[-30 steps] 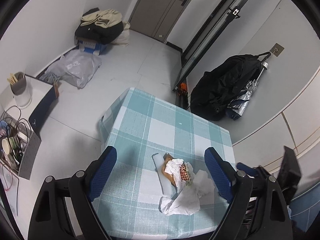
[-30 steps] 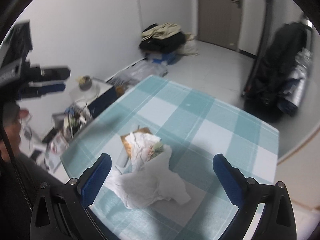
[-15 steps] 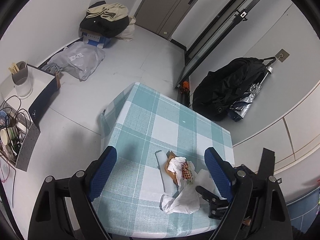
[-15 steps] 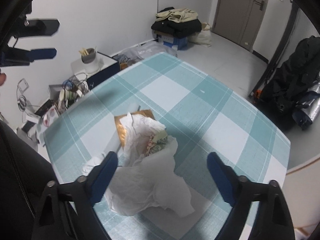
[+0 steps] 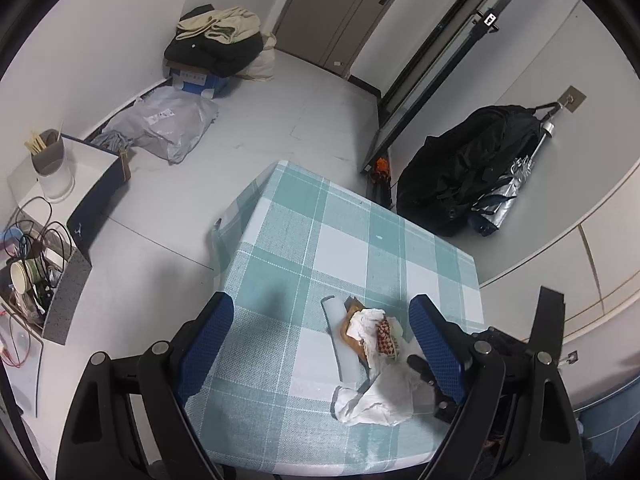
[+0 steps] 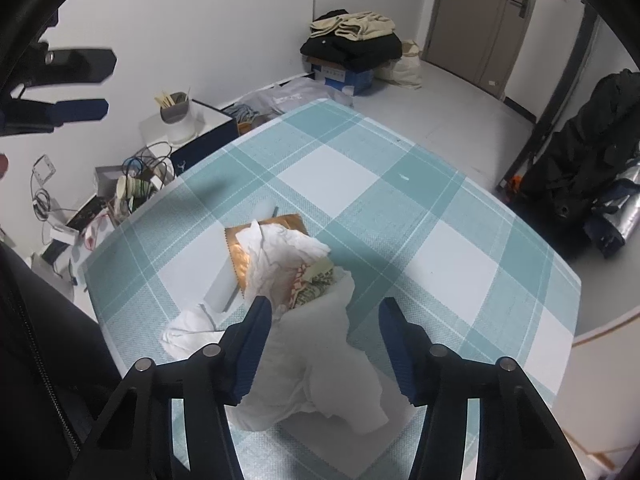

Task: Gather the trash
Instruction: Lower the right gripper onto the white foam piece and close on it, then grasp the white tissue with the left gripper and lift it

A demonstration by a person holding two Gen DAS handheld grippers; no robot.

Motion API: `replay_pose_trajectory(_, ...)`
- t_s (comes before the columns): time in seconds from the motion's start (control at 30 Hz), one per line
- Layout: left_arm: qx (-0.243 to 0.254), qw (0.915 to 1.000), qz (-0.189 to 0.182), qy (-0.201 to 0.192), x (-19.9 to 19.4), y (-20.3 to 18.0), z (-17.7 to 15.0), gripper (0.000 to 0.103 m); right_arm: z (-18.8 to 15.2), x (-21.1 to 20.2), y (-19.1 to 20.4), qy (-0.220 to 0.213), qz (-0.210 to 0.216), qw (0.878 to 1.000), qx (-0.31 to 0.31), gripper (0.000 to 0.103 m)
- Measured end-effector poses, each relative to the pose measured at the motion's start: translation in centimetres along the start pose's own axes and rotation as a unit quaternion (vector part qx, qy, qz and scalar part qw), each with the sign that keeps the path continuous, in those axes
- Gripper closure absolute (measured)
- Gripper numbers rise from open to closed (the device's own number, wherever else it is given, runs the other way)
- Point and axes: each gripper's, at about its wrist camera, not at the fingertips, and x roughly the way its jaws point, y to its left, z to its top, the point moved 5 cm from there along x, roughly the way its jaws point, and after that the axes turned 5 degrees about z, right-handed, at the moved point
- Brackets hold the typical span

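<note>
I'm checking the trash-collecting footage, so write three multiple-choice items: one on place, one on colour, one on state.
1. Where is the trash pile?
A. on the checked tablecloth
B. on the floor
C. inside a box

2. What colour are the pads on the right hand-held gripper?
A. red
B. blue
C. yellow

3. How is the white tissue placed relative to that gripper?
A. between its jaws
B. hanging above it
C. far off across the table

Answers: 1 A, the pile rests on the cloth; 2 B, both pads look blue; 3 A, the tissue lies between jaws that have just been closing.

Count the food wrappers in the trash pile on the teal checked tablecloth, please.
2: shiny orange foil wrapper under the crumpled white tissue; red-patterned paper wrapper just right of it. Tissues may hide more.
</note>
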Motion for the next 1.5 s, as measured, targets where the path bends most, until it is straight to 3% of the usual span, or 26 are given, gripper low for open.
replay_pose_trajectory(0.07, 0.010, 0.9999, 0.002, -0.001, 0.0, -0.2, -0.2, 0.016, -0.1, -0.1, -0.2, 0.001, 0.003, 1.000, 0.005, 0.073)
replay_pose_trajectory(0.3, 0.048, 0.9987, -0.009, 0.011, 0.5, -1.6, -1.7, 0.016, -0.4, -1.7, -1.4, -0.016, 0.004, 0.999, 0.039, 0.076)
replay_pose_trajectory(0.33, 0.057, 0.9982, -0.010, 0.016, 0.6, -2.0, -2.0, 0.016, -0.5, -2.0, -1.7, -0.021, 0.007, 0.999, 0.048, 0.099)
replay_pose_trajectory(0.37, 0.063, 0.9978, -0.010, 0.018, 0.7, -2.3, -2.3, 0.016, -0.6, -2.4, -2.1, -0.023, 0.011, 0.998, 0.059, 0.102)
replay_pose_trajectory(0.67, 0.121, 0.9908, -0.016, 0.059, 2.1, -5.0, -5.3, 0.016, -1.6, -5.5, -4.6, -0.060, 0.038, 0.990, 0.126, 0.102)
replay_pose_trajectory(0.87, 0.176, 0.9796, -0.010, 0.097, 3.9, -6.9, -8.1, 0.016, -2.2, -6.5, -6.4, -0.073, 0.030, 0.984, 0.160, 0.098)
replay_pose_trajectory(1.03, 0.222, 0.9672, 0.010, 0.123, 5.8, -8.3, -10.0, 0.016, -2.7, -7.4, -9.3, -0.093, 0.029, 0.970, 0.222, 0.068)
replay_pose_trajectory(1.2, 0.259, 0.9567, 0.026, 0.131, 6.9, -9.5, -11.3, 0.016, -3.0, -8.0, -10.4, -0.102, 0.023, 0.966, 0.235, 0.058)
replay_pose_trajectory(1.37, 0.295, 0.9455, 0.044, 0.131, 8.2, -10.3, -12.3, 0.017, -3.3, -8.5, -10.7, -0.107, 0.029, 0.965, 0.238, 0.056)
replay_pose_trajectory(1.47, 0.314, 0.9363, 0.059, 0.145, 9.1, -10.4, -12.9, 0.033, -3.4, -8.5, -10.8, -0.106, 0.030, 0.965, 0.238, 0.056)
replay_pose_trajectory(1.5, 0.318, 0.9342, 0.060, 0.150, 9.2, -10.2, -13.1, 0.049, -3.5, -8.6, -10.8, -0.107, 0.032, 0.965, 0.239, 0.056)
